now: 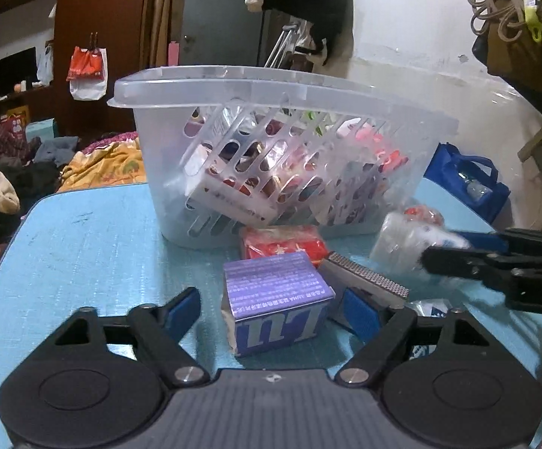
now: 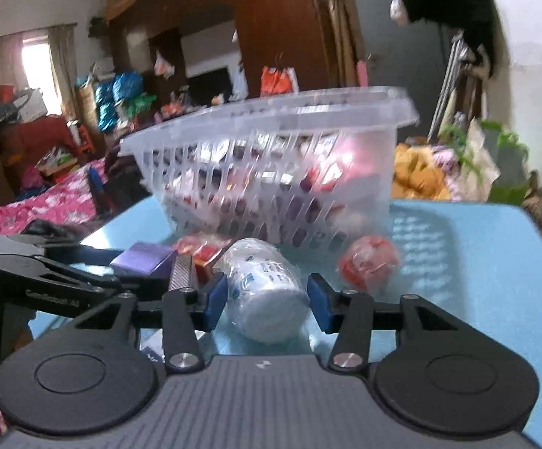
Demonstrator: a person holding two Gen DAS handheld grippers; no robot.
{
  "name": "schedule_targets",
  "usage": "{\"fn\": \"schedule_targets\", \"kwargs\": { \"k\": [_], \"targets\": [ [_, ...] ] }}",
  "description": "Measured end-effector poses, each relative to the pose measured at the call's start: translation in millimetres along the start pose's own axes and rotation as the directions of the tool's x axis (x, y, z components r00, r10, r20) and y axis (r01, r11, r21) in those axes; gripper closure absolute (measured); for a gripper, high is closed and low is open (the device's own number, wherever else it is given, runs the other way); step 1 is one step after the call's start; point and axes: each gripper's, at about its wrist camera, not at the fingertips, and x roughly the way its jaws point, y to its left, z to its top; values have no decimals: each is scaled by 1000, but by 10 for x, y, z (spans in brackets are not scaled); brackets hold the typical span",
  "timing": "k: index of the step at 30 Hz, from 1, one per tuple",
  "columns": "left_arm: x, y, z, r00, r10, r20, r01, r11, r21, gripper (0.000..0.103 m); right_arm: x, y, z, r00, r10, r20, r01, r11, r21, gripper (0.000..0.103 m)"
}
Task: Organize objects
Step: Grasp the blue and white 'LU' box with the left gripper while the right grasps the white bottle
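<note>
The clear slotted basket [image 1: 271, 149] is standing at the far side of the blue table [image 1: 84, 247], already holding packets, and everything else is lying on the table in front of it. The left tool [image 1: 271, 310] is standing open around a purple box [image 1: 276, 299] just before the basket, its blue pads clear of the box on both sides, with a red packet [image 1: 282, 243] between box and basket. The right tool [image 2: 265, 299] is closing on a white wrapped bottle [image 2: 265, 292], both pads at its sides, beside a red round packet [image 2: 368, 265] near the basket's foot.
</note>
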Motion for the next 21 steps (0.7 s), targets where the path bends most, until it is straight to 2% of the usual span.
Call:
{"fn": "schedule_targets", "kwargs": {
  "k": [2,4,11,17,21],
  "targets": [
    [-5,-2,-7,1000,-9,5,9,1000,0,40,-20,19,10,1000,-14,25,14,1000,-4,52],
    [-35,10,-13,999,-26,23,26,1000,0,48,-35,24,10,999,-18,37,18,1000,-9,52],
    [-164,24,-39,991,-66,113,67,998,0,48,-46,13,5,998,-17,59,17,1000,-3,52],
    [-311,-4,-83,976,-57,208,54,998,22,48,-84,36,2,995,-15,96,16,1000,-12,52],
    [-362,-18,-92,968,-64,241,60,998,24,48,-101,37,2,993,-13,114,15,1000,-11,52]
  ]
}}
